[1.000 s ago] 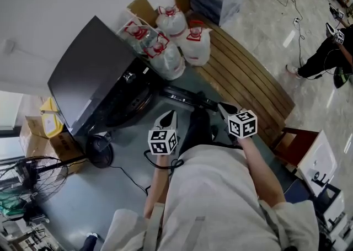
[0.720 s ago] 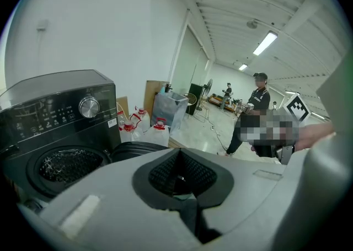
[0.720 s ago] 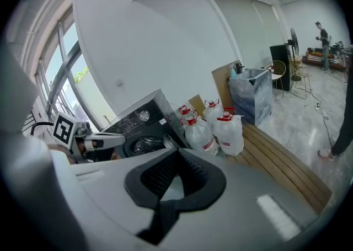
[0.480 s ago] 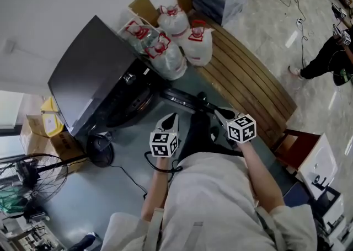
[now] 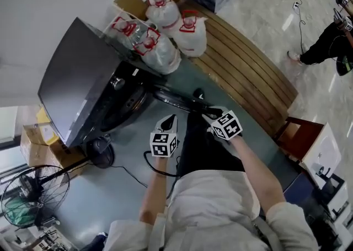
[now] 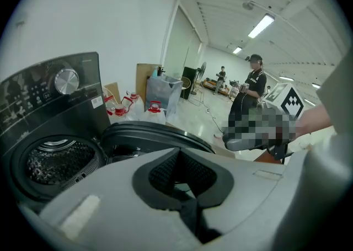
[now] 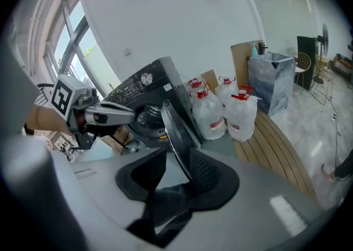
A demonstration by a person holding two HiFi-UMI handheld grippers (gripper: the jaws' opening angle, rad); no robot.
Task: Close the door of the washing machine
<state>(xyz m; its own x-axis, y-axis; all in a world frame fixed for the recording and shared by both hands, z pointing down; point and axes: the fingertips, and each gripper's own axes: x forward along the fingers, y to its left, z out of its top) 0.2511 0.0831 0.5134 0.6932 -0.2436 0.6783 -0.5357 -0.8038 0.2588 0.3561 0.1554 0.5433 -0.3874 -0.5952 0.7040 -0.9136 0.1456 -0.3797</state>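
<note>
The person holds two hand-held grippers low in front of the body. The left hand-held gripper (image 5: 171, 118) is clenched on nothing, its jaws pressed together, and hangs above the floor just short of the machine. The right hand-held gripper (image 5: 209, 113) is released: its jaws have just been opening and now stand wide, with the rim of the door (image 7: 175, 134) between them, close against one pad. That one round, dark door is swung fully out from the front of the single black washing machine (image 5: 71, 79), leaving the drum opening (image 6: 52, 159) uncovered. Beside the machine stand four water jugs (image 5: 190, 37) with red caps, next to one slatted wooden platform (image 5: 248, 76). One floor fan (image 5: 30, 192) stands at the machine's other side, and farther off one person (image 5: 325, 51) stands on the pale floor.
</note>
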